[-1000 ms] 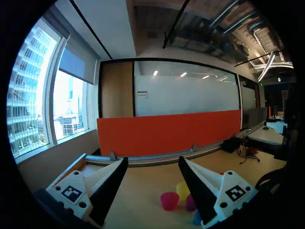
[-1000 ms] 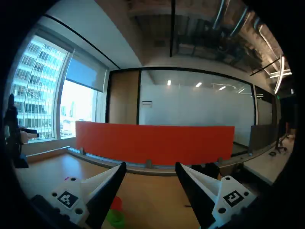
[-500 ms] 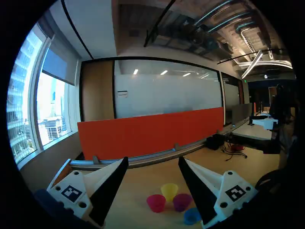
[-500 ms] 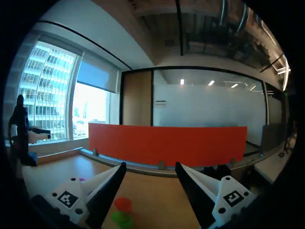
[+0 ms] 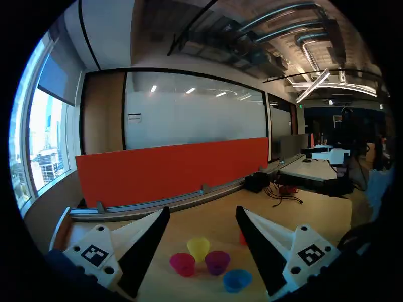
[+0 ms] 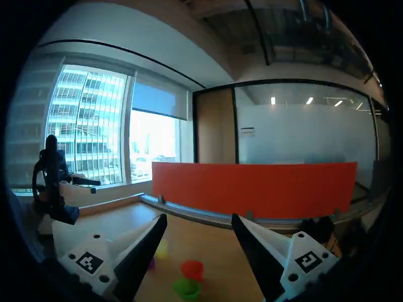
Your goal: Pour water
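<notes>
Small plastic cups stand on the wooden table (image 5: 302,211). In the left gripper view a yellow cup (image 5: 198,247), a pink cup (image 5: 182,263), a purple cup (image 5: 217,261) and a blue cup (image 5: 237,280) sit low between the fingers of my left gripper (image 5: 201,221), which is open and empty above them. In the right gripper view a red cup (image 6: 192,270), a green cup (image 6: 186,289) and a yellow cup (image 6: 161,248) lie below my open, empty right gripper (image 6: 199,224). At the far left of that view the other gripper (image 6: 55,191) is held up.
An orange divider panel (image 5: 171,168) runs along the table's far edge, with a metal rail (image 5: 166,206) below it. A black bag and cables (image 5: 272,189) lie at the right. Large windows (image 6: 85,146) fill the left wall. More desks (image 5: 312,168) stand farther right.
The left gripper view has swung right and tilted down, bringing more cups between its fingers. The right gripper view has turned left, so the window and the other gripper show more.
</notes>
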